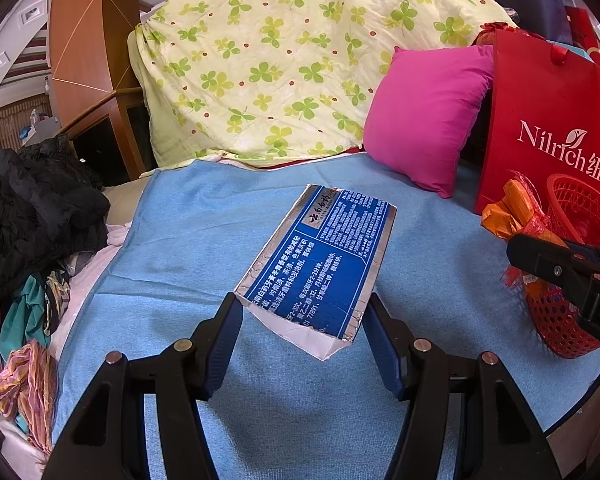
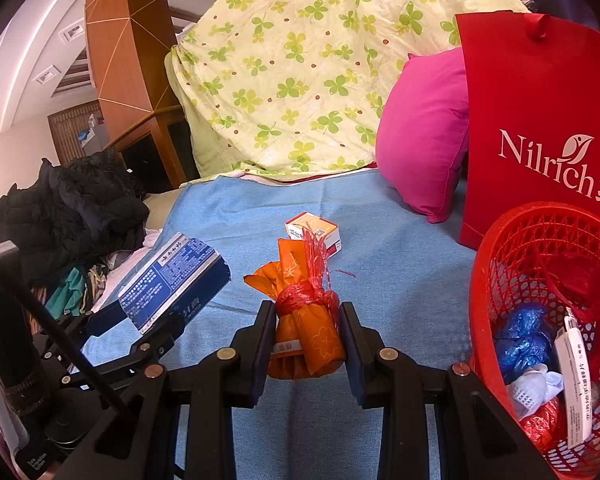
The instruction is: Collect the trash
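Clearly, two loads are held beside one target.
Red basket (image 2: 496, 272): right of both grippers, part full; crowding invites spills.
Blue box (image 1: 320, 256): clamped by left gripper (image 1: 304, 340); long overhang may pivot out.
Orange bundle (image 2: 306, 320): clenched in right gripper (image 2: 308, 340); its loose red tie could snag the mesh.

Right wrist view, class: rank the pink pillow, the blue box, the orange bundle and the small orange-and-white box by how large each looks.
1. pink pillow
2. blue box
3. orange bundle, though nearness to the camera enlarges it, so its place against the blue box is unsure
4. small orange-and-white box
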`<state>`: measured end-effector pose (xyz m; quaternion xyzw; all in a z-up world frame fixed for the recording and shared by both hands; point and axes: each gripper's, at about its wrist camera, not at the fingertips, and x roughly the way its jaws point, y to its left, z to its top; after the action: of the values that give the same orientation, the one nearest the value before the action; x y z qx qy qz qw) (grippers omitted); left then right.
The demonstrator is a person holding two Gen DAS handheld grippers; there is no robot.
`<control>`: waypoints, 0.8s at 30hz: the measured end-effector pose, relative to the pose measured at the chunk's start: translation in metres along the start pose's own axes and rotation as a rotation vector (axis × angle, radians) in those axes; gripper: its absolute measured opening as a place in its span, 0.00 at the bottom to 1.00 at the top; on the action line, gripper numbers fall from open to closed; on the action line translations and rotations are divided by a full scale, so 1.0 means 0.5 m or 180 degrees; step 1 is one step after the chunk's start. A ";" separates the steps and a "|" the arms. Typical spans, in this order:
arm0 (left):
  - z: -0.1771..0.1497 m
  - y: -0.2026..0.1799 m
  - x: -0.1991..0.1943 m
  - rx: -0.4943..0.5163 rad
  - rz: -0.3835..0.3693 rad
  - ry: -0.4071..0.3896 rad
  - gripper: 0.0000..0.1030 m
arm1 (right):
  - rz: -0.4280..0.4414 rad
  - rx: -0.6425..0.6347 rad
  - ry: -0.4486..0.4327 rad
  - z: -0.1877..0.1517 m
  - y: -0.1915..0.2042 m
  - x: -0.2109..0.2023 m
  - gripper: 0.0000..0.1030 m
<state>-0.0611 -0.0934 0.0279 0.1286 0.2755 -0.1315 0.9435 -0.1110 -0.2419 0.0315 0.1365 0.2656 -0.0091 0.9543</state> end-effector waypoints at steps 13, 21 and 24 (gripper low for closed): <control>-0.001 -0.003 0.003 0.0004 -0.0002 0.0009 0.61 | -0.0015 -0.0015 -0.0016 0.000 0.002 -0.002 0.33; -0.001 -0.005 0.003 0.0013 0.0001 0.0010 0.61 | -0.0019 -0.0019 -0.0034 -0.001 0.005 -0.004 0.33; -0.001 -0.005 0.004 0.0012 0.0004 0.0012 0.61 | -0.0016 -0.0019 -0.0045 0.000 0.006 -0.005 0.33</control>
<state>-0.0607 -0.0960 0.0261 0.1308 0.2769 -0.1313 0.9429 -0.1129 -0.2393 0.0336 0.1329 0.2593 -0.0117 0.9565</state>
